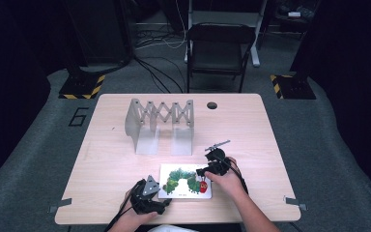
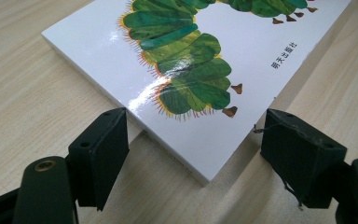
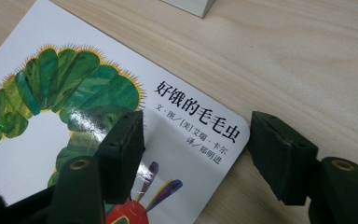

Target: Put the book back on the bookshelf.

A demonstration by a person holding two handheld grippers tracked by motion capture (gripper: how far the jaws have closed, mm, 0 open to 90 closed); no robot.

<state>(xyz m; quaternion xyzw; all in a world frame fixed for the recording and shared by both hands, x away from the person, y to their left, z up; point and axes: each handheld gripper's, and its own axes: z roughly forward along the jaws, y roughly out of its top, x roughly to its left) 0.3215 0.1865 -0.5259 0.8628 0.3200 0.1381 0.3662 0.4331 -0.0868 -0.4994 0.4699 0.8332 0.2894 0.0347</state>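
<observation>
Book (image 1: pixel 185 181) flat on table | left hand-held gripper (image 2: pixel 193 144) agape, straddling corner | right hand-held gripper (image 3: pixel 196 154) agape, straddling opposite corner

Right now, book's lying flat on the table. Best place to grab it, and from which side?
By a corner edge, coming in low and level from the person's side. The book lies flat, cover up, so only its thin edges offer a pinch. The left gripper already straddles the near corner with open jaws; the right gripper brackets a rounded corner beside the title.

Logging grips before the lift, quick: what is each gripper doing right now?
Left gripper: open, jaws astride a corner of the book.
Right gripper: open, astride another corner, nothing held.
</observation>
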